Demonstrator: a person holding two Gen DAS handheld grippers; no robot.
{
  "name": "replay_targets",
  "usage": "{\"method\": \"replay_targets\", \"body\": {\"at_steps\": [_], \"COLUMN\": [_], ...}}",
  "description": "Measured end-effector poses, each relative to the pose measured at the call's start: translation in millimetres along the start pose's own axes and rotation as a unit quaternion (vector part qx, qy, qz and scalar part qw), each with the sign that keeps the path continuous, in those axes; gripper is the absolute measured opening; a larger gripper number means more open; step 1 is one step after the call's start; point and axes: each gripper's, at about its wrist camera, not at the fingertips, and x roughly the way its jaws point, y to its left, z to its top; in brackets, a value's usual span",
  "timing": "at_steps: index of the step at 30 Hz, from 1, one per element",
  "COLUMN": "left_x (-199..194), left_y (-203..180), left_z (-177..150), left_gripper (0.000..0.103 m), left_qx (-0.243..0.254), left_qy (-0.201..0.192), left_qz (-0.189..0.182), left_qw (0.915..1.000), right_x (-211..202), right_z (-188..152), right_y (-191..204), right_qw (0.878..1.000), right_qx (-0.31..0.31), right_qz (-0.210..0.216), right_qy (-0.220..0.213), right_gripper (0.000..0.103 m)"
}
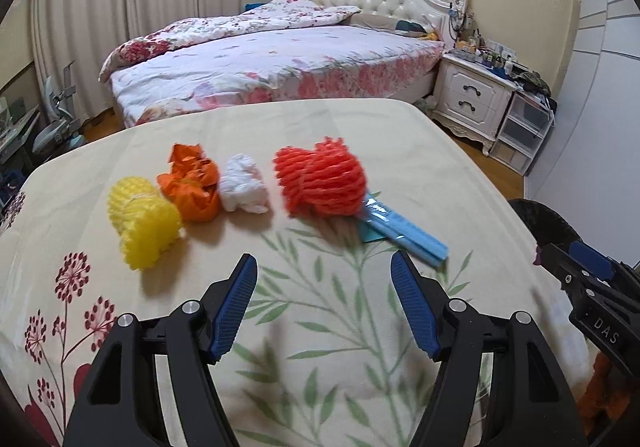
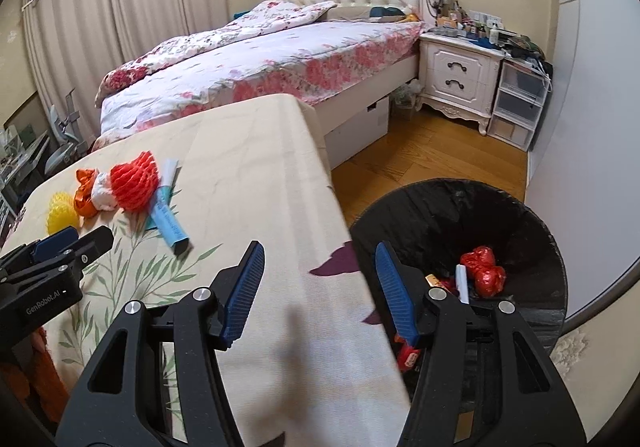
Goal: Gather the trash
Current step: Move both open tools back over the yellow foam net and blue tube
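Left gripper [image 1: 324,267] wide open, empty, over my table [image 1: 400,135]; red net [image 1: 320,183] at 12 o'clock. Right gripper [image 2: 320,259] agape, empty; bin [image 2: 536,231] at 2 o'clock.

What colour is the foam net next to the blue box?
Red-orange foam net, clearest in the left wrist view.

Soft, even daylight is filling both views; fisheye distortion is bending the edges, dark vignetting is cutting the corners, and motion blur is smearing the red net [image 1: 320,177].
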Motion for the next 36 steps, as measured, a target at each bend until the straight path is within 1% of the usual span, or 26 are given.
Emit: {"method": "replay_targets", "body": {"at_steps": [7,11,15,21,29,36], "left_x": [-3.3,-4.6,-0.5,11.2,25.6,21.8], "left_y": [44.4,60.9,70.1,77.7,97.9,121.3], "left_z": [-13.6,-14.7,-9.6,0.2,13.9,3.9], "left_gripper": [0.068,0.068,0.068,0.069,0.07,0.07], "left_qx": [-0.036,-0.053,-0.065,-0.076,-0.097,-0.12], "left_qy": [0.012,0.014,0.016,0.015,0.019,0.037], "left_qz": [0.034,0.045,0.047,0.055,0.08,0.085], "left_qw": [0.9987,0.9975,0.9966,0.9955,0.9919,0.9884], "right_x": [9.2,14.8,20.8,27.3,33.5,34.7], "right_z": [-1.3,-1.0,0.5,2.5,6.1,6.7], "right_y": [38.3,56.8,70.7,77.7,77.2,78.3], "right_qw": [0.999,0.997,0.996,0.994,0.994,0.994], "right_qx": [-0.04,-0.06,-0.076,-0.082,-0.078,-0.08], "right_qz": [0.023,0.031,0.036,0.043,0.049,0.049], "right_qy": [0.023,0.032,0.039,0.05,0.059,0.06], "right_gripper": [0.057,0.057,0.057,0.057,0.057,0.057]}}
